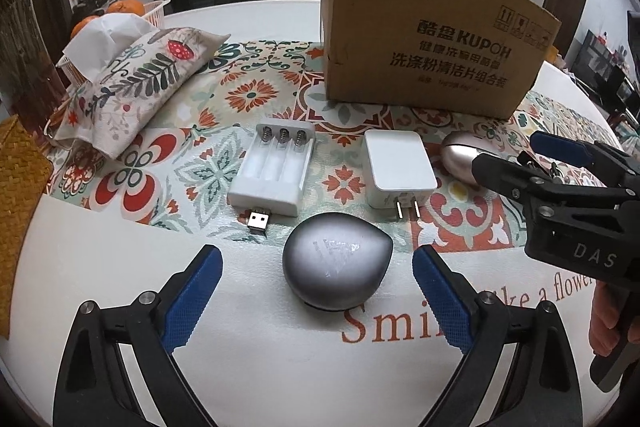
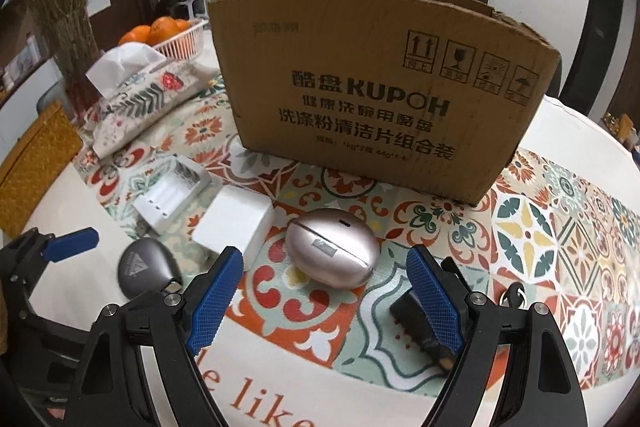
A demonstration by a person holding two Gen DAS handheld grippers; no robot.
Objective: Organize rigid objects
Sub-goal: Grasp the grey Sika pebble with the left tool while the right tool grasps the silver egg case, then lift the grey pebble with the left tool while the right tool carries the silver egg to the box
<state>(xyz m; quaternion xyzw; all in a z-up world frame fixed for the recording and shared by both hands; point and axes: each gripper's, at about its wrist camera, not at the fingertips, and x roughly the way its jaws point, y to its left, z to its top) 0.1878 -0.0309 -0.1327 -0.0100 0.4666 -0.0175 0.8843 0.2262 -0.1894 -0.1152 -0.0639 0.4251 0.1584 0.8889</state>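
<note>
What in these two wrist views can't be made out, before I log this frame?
- Inside of the brown cardboard box: both views, hidden by its front wall.
- Small black object: right wrist view, partly behind the right gripper's blue finger; identity unclear.
- Rose-gold egg-shaped case: left wrist view, near end covered by the right gripper.
- Orange fruit in the white basket: left wrist view, mostly behind the floral tissue pouch.

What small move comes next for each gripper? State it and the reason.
Probably lower each a little further, then close. The left gripper stands open with the grey teardrop case centred between its blue pads, untouched. The right gripper is open just short of the pink egg-shaped case. The open cardboard box behind looks like the destination.
</note>
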